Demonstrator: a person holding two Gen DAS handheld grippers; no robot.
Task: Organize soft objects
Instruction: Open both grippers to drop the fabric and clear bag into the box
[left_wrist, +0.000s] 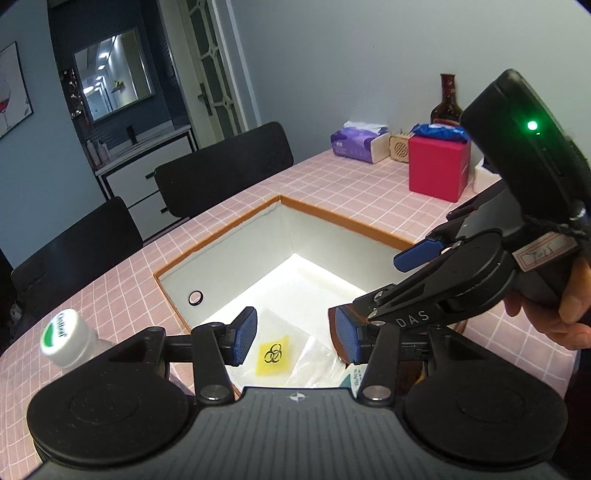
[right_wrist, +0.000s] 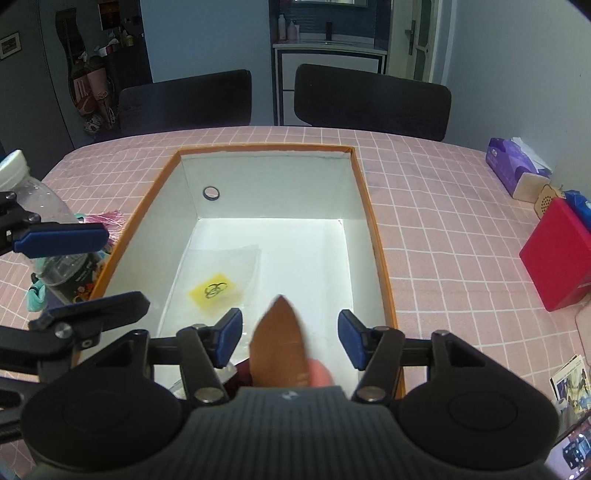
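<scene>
Both grippers over the orange-rimmed box (right_wrist: 373, 221). Left gripper (left_wrist: 295, 336) and right gripper (right_wrist: 290, 338): jaws apart, nothing pinched. Clear biohazard bag (right_wrist: 221, 280) lies inside; brown item (right_wrist: 279, 343) (leather pouch, possibly) between right jaws, apparently dropping. Release step; next, fetch another soft object from the table.

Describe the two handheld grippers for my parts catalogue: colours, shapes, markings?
Both are matte black plastic. The left gripper has blue ribbed pads, two round discs flanking a ridged centre plate, and silver pivot bolts. The right gripper matches; seen from the left wrist, it carries white "DAS" lettering, a handwritten label and a green light on the black unit mounted on top.
</scene>
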